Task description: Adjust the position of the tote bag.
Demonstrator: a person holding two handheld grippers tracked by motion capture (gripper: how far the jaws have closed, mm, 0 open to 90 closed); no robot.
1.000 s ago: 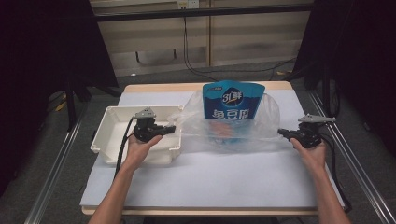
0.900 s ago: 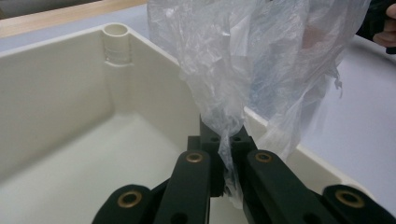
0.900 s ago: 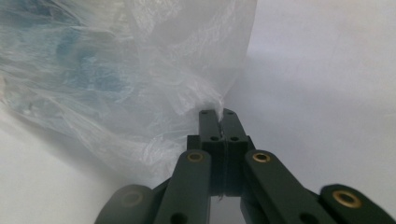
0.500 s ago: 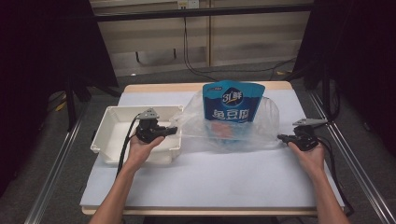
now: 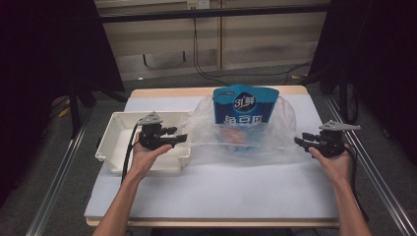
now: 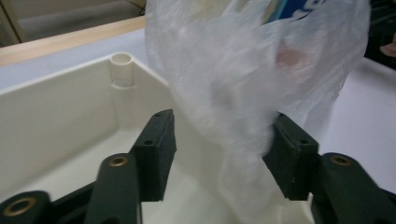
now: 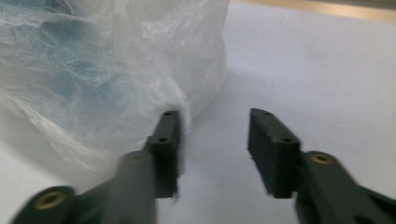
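Both the left gripper point(image 6: 217, 154) and right gripper point(image 7: 212, 151) gape wide beside the plastic bag point(image 5: 246, 130), so each should gather film between its jaws before closing.

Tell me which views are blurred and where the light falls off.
High view: white table cover evenly lit, surroundings dark. Left gripper view: clear plastic bag soft, white tray fairly sharp. Right gripper view: the bag and nearer jaw smeared.
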